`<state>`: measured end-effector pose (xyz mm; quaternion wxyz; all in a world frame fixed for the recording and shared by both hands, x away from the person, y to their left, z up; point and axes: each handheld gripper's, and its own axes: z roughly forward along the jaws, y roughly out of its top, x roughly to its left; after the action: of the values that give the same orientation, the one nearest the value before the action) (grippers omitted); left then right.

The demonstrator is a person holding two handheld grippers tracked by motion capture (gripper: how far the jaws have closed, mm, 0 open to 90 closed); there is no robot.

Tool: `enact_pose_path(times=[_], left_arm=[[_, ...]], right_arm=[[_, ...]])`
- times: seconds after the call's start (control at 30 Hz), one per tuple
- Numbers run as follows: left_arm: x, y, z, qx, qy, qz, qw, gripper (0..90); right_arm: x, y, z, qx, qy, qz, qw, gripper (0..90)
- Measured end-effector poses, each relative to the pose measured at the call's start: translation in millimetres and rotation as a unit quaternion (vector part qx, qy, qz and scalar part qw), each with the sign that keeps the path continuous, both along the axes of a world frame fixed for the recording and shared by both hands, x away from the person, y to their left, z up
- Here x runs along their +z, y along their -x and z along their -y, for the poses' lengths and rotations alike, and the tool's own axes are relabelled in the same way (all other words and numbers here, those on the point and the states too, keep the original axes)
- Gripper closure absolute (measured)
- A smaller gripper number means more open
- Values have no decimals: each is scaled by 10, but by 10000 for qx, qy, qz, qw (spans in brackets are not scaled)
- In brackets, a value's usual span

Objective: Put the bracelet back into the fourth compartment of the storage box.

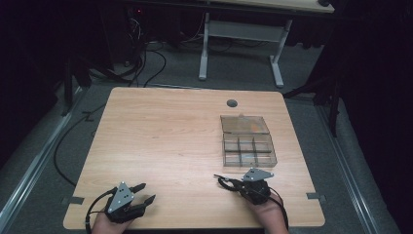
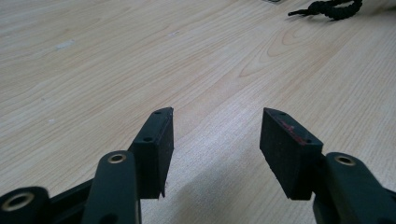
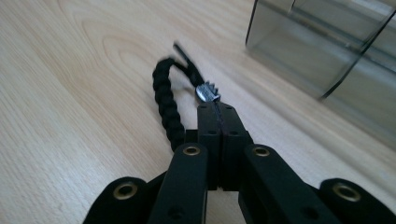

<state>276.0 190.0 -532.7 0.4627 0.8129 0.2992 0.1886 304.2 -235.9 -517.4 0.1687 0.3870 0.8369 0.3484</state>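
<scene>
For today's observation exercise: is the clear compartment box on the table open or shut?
Open. The compartment box has its lid swung back flat on the table, leaving the divided cells uncovered.

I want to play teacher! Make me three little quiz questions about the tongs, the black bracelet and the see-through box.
1. True or false: the left tongs are open with nothing between them.
2. What are the right tongs pinching? A) the braided black bracelet B) the box lid C) nothing
3. Fill in: the clear compartment box sits on the wooden table with its lid ____.

Key: 1 true; 2 A; 3 open.
</scene>
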Motion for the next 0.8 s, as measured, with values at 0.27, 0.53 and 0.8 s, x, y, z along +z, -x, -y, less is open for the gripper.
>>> enact_pose_path(times=[0.27, 0.53, 0.8], left_arm=[[-1, -1, 8, -16, -28, -11, 10000, 453], [-2, 1, 7, -6, -20, 1, 10000, 453], [-1, 2, 7, -19, -32, 2, 10000, 453]], right_arm=[[68, 11, 175, -476, -61, 232, 9986, 898], [-40, -14, 193, -516, 64, 24, 9986, 897], [-38, 77, 129, -442, 117, 23, 9990, 896]])
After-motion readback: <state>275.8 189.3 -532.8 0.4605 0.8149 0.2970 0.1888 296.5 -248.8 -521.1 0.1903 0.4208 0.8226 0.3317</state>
